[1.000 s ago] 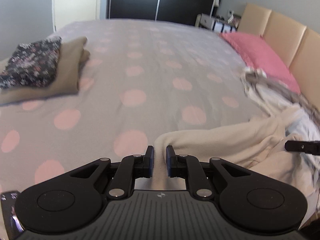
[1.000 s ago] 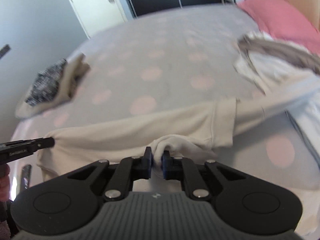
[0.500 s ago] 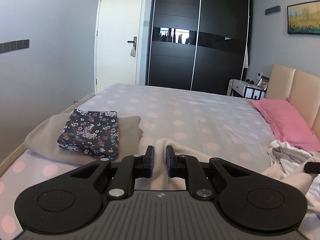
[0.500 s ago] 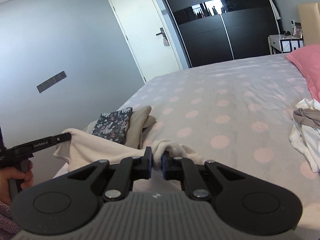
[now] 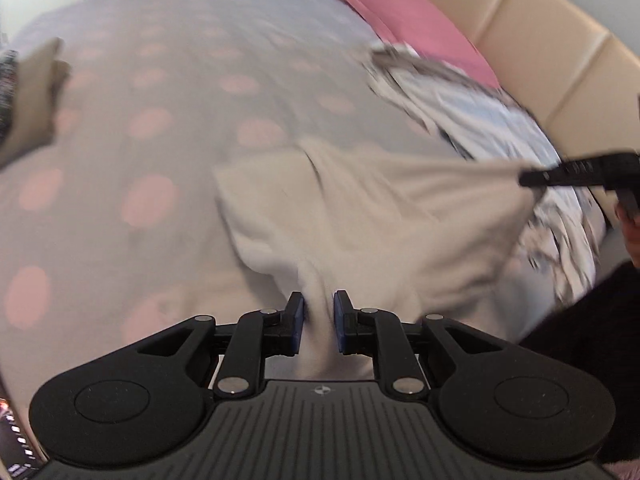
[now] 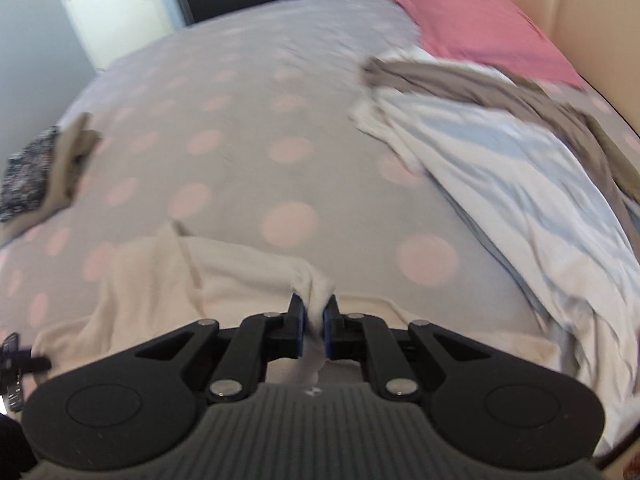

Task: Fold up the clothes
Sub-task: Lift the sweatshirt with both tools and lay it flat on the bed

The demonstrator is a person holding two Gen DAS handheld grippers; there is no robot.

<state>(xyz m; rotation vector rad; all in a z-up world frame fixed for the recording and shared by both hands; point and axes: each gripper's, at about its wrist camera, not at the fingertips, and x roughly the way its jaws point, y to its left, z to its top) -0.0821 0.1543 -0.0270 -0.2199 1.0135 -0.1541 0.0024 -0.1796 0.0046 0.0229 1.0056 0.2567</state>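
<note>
Bed (image 6: 248, 128) below; both claws, left gripper (image 5: 319, 316) and right gripper (image 6: 314, 320), pinch cream garment (image 5: 360, 208). You keep edge taut, lay flat.

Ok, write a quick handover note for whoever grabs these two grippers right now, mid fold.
Left gripper: shut on the cream sweater.
Right gripper: shut on another edge of the same sweater, which is stretched between them, low over the bed.
Done: two folded items stacked at the bed's left edge.
Left: lay the sweater flat and fold it, then the unfolded pile by the pink pillow.
</note>
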